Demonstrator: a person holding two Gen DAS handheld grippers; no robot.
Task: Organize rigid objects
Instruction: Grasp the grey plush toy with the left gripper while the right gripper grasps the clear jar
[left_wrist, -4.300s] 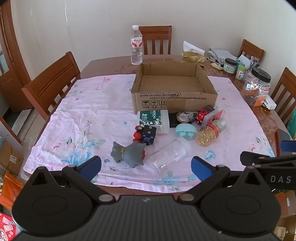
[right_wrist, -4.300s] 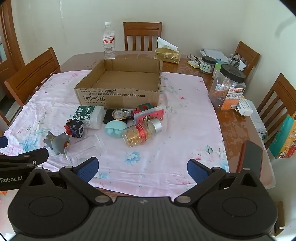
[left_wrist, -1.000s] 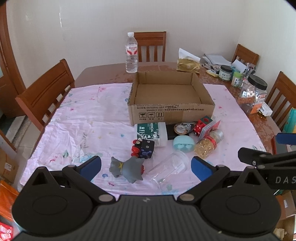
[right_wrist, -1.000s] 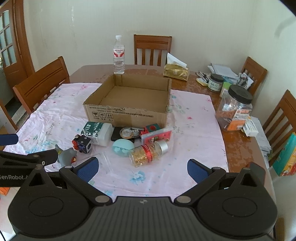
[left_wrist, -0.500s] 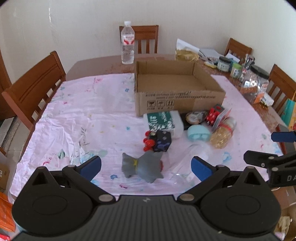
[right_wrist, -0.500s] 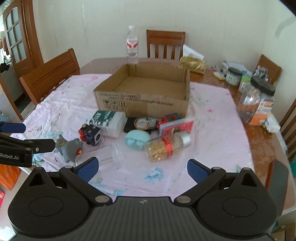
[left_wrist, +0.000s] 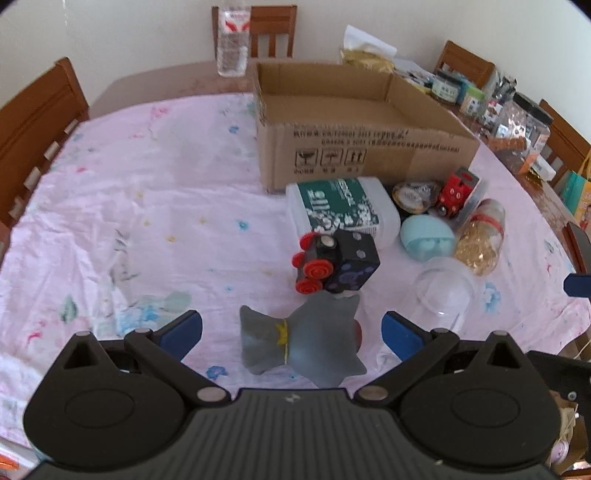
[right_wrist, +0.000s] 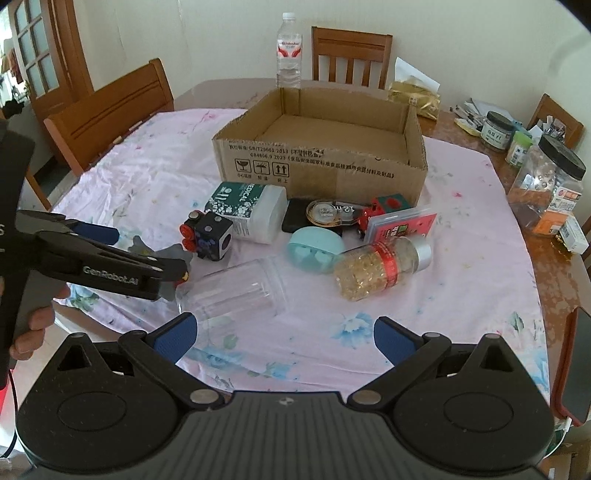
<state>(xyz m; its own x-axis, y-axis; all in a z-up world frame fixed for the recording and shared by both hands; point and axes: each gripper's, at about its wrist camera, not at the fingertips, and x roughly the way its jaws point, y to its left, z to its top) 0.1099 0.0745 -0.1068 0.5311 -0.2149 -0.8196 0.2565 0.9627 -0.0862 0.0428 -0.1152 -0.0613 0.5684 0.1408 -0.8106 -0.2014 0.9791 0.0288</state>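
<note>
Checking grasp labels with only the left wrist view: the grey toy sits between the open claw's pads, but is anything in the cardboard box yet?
Observer: No. The right wrist view looks down into the cardboard box, and its floor is bare.
Operator: What is the dark thing behind the teal case?
Observer: A flat black case lying on the cloth, with a tape dispenser marked 12 m resting on it.
Operator: Is the right claw holding anything?
Observer: No. It is open and empty, with the clear cup lying just ahead of it.

A wooden table (right_wrist: 561, 266) carries a pink floral cloth (right_wrist: 461, 229), a water bottle (right_wrist: 289, 51) and jars (right_wrist: 546, 184).
</note>
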